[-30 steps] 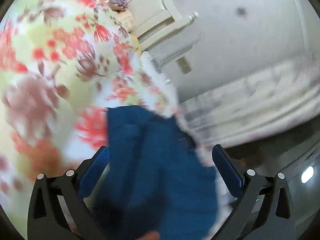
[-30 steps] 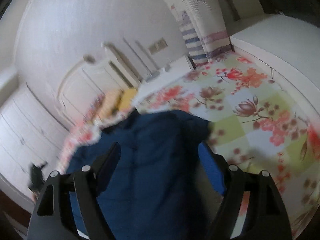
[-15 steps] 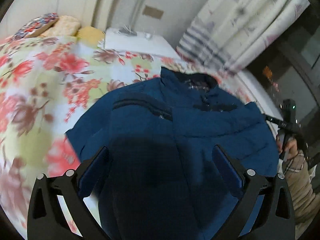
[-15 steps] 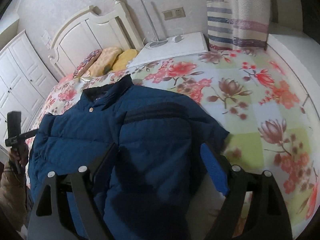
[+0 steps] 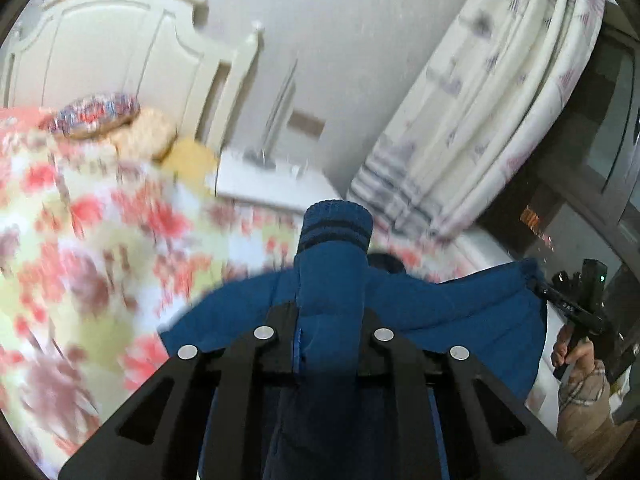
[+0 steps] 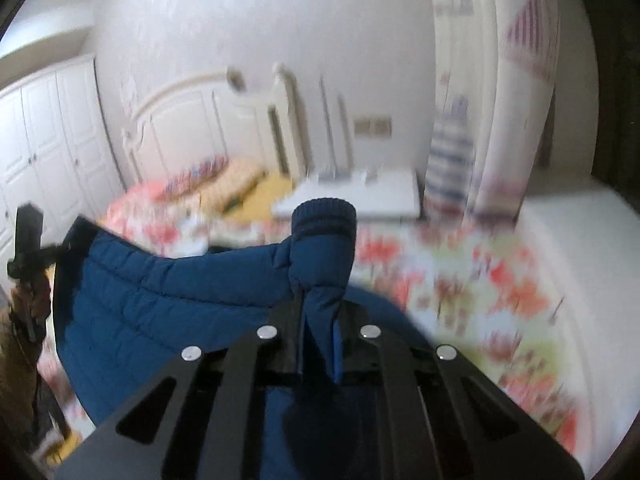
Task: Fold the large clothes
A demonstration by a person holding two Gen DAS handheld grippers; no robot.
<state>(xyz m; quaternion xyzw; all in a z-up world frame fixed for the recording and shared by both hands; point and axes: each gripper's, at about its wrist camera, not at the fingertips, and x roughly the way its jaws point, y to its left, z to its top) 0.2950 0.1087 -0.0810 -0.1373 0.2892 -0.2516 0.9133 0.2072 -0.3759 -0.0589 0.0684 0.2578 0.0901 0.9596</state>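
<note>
The blue puffer jacket (image 5: 400, 312) hangs lifted above the floral bedspread (image 5: 80, 240), filling the lower centre of both views. The left gripper (image 5: 330, 336) has its fingers pinching one sleeve, ribbed cuff (image 5: 336, 224) poking upward. The right gripper (image 6: 320, 332) pinches the other sleeve (image 6: 320, 264) likewise. A white headboard (image 5: 120, 48) stands upper left.

Floral bedspread (image 5: 80, 240) motion-blurred, jacket (image 6: 160, 300) bottom cut off
</note>
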